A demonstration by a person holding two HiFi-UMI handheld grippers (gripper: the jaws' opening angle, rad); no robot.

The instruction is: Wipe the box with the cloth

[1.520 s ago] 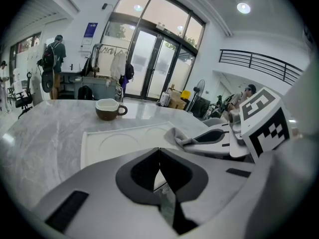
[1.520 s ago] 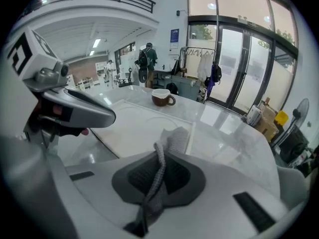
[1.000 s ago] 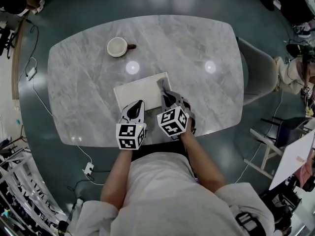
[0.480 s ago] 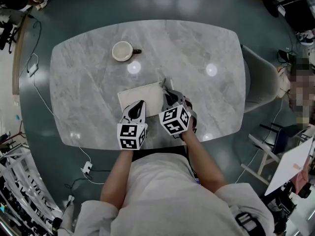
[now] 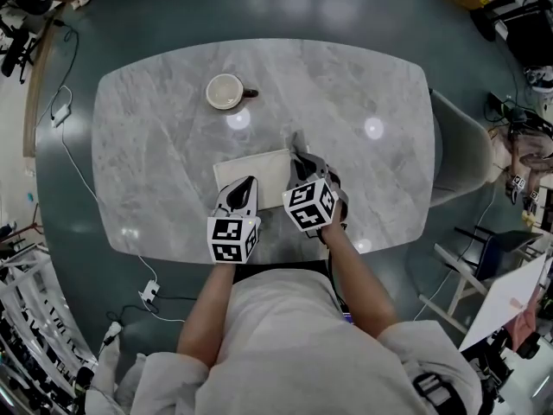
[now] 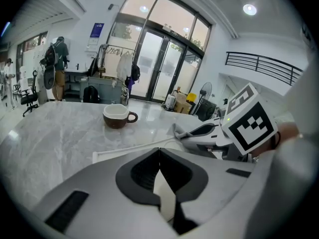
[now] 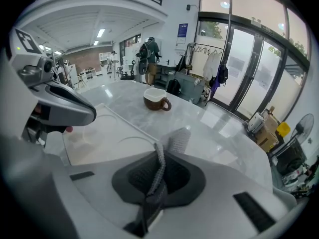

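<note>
Table (image 5: 155,145) of grey marble bears box (image 5: 251,171) and cup (image 5: 225,92); glass doors (image 6: 159,63) beyond.

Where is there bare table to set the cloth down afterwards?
The right half of the table, beyond the right gripper and its cloth, is bare. So is the left side, below the cup. The near middle is crowded with the box, the left gripper and the right one.

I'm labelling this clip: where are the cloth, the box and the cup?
cloth (image 7: 173,138), right gripper view: its free end.
box (image 5: 255,169), head view: its bare top.
cup (image 5: 225,92), head view: its pale inside.
</note>
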